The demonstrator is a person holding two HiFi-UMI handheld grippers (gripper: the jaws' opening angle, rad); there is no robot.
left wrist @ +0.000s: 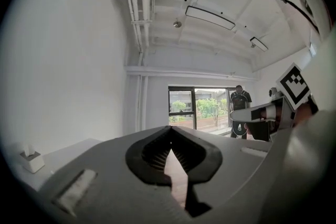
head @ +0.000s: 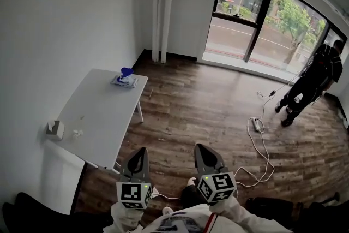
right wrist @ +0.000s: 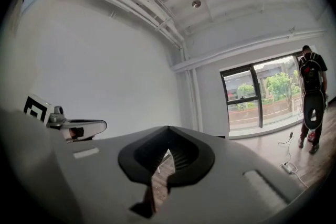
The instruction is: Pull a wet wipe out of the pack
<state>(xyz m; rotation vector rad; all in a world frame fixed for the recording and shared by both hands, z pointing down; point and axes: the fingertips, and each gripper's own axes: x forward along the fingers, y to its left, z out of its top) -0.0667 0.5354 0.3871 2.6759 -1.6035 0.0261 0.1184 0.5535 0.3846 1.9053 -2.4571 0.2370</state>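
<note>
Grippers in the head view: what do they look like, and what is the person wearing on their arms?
The left gripper and the right gripper are both dark grey and pointed like beaks. Each carries a white cube with black square markers and a tiny green light. Seen up close, the grey insides have black ribbed pads. The sleeves are white.

Left tool (head: 142,150) and right tool (head: 200,147) level, closed.
</note>
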